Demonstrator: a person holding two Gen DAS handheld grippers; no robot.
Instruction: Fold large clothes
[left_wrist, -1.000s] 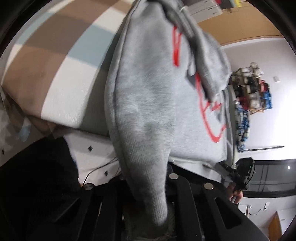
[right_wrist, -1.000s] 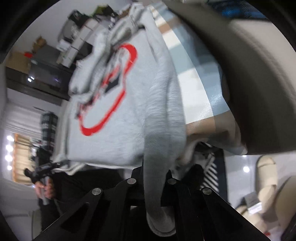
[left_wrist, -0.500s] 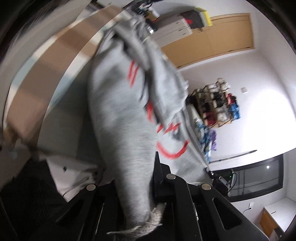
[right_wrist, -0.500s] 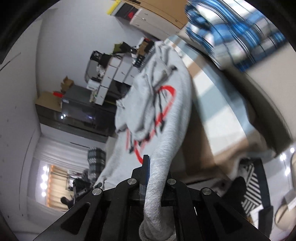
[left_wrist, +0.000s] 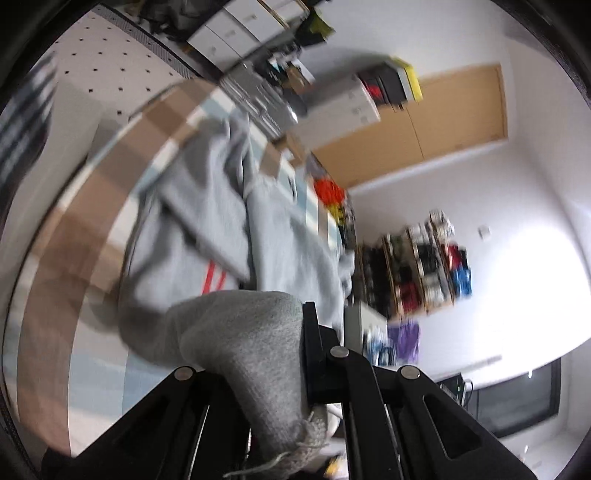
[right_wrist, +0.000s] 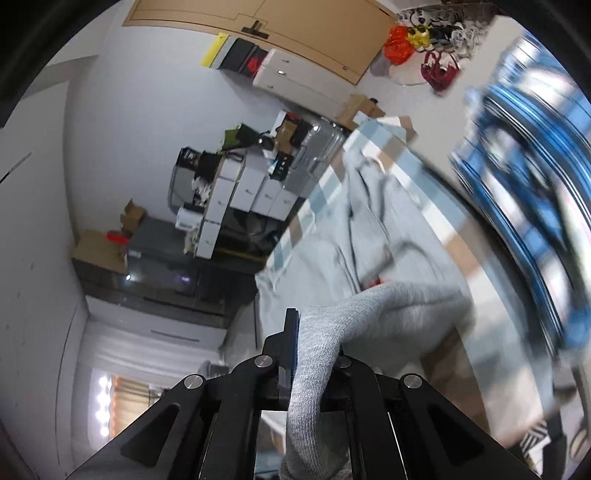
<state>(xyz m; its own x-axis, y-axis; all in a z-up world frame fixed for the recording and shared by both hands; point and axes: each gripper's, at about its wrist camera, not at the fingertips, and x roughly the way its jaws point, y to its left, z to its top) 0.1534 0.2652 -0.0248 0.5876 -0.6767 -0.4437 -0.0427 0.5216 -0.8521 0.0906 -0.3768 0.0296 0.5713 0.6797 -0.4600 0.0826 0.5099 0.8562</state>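
The grey sweatshirt (left_wrist: 280, 236) lies spread along a bed covered in a checked sheet (left_wrist: 92, 236) of brown, pale blue and white blocks. Most of it rests on the sheet, running from the bottom of the left wrist view up toward 12 o'clock, with a sleeve folded across the body and a scrap of red print (left_wrist: 214, 278) showing beneath it. Its near edge is lifted off the bed at two places.

The left tongs (left_wrist: 295, 354) are pinched tight on one bunch of the grey knit, which humps over the jaws and trails below with a loose cord at about 6 o'clock. The right tongs (right_wrist: 314, 354) are likewise clamped on a bunch of the same sweatshirt (right_wrist: 369, 229), the cloth draping over them toward 2 o'clock. Holding both ends of that edge raised would, by my reading, let it be carried over the body toward the far end, making a fold across the garment.

Further out, at 2 o'clock in the right view, is blurred blue striped bedding (right_wrist: 524, 177). Beyond the bed stand white boxes (right_wrist: 236, 199), a silver suitcase (right_wrist: 314, 155) and a wooden wardrobe (left_wrist: 436, 122).
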